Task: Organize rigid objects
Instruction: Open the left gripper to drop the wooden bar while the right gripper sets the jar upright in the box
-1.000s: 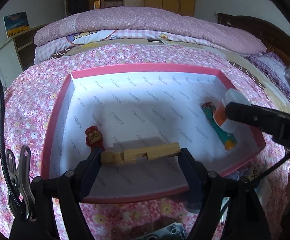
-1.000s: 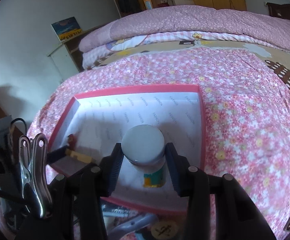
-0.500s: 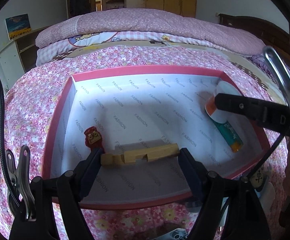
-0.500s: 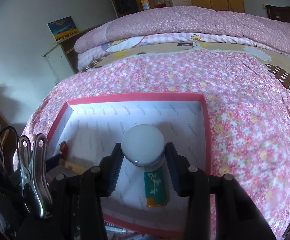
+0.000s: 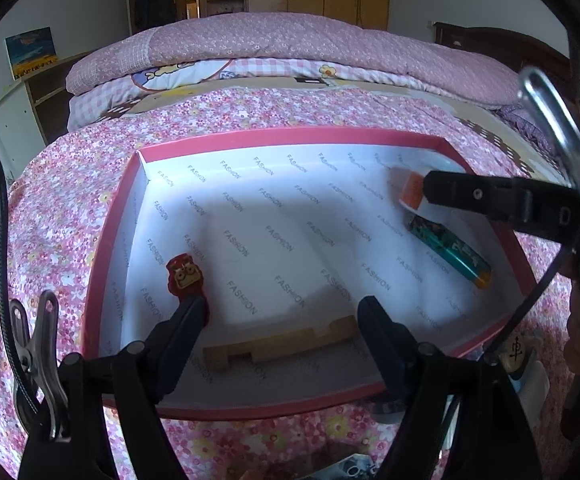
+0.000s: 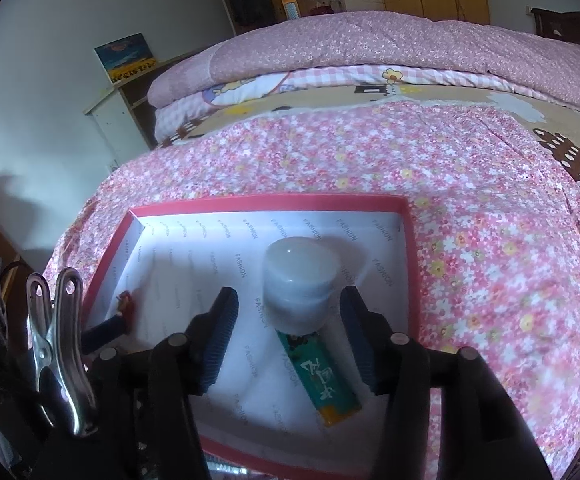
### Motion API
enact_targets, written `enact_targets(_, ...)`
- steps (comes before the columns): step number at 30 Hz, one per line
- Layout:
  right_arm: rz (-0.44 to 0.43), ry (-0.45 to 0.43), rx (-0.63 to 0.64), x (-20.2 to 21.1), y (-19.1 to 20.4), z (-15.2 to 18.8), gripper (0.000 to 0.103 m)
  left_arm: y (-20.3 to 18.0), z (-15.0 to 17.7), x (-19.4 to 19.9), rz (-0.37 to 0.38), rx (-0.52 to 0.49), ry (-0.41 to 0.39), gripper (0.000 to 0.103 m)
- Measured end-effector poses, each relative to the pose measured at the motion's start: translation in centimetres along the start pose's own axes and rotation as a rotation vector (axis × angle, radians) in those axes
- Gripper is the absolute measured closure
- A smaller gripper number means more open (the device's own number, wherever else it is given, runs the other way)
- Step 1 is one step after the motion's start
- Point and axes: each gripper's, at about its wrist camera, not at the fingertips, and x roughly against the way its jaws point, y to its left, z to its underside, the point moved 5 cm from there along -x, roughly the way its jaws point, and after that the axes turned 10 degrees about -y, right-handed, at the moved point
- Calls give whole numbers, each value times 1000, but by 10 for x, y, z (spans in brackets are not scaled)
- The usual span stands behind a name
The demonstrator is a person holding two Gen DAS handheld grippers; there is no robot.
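A shallow pink-rimmed box (image 5: 114, 216) with white printed lining sits on a flowered bedspread (image 6: 490, 208), and four small rigid things already lie inside it. A white-capped jar (image 6: 300, 280) stands near the far right of the box, just beyond a green and orange lighter (image 6: 322, 376) that lies flat along the right wall. A notched wooden block (image 5: 278, 346) rests on the box floor at the near edge. A small red figure (image 5: 186, 276) stands at the near left.

The right gripper (image 6: 288, 334) has its jaws spread wide on either side of the jar, touching nothing, so the jar appears to be set down. The left gripper (image 5: 280, 338) is also spread, its jaws apart from both ends of the block; its left finger sits just beside the red figure, and whether it touches is unclear.

Judging from this, most of the tidying looks done. A few objects, among them a round token with a character (image 5: 517, 352), show outside the near right corner and may be left to collect
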Motion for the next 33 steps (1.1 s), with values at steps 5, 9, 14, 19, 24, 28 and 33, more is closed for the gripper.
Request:
enact_targets(5,7,2,-15,10,-3,2,46,-3,3,6,40,20,12,21)
enact_targets(9,-6,0,-18,19,-1,4,46,-3,3,11,60,44,23,21)
enact_targets(14,-18,-18,-4,30,3,3,45,-7,2,21,55,30,-1,21)
enact_targets(19,-17,-28,8,37,8,2,40,-9,1,31,52,20,-14,21)
enact_targets(24,-26,-28,6,43,9,4,40,-10,2,39,51,24,-19,21)
enact_targets(28,-41,-27,8,48,12,6,40,-10,4,44,67,32,-10,21)
enact_targets(33,-68,-12,-17,57,12,15,40,-11,8,54,74,32,-16,21)
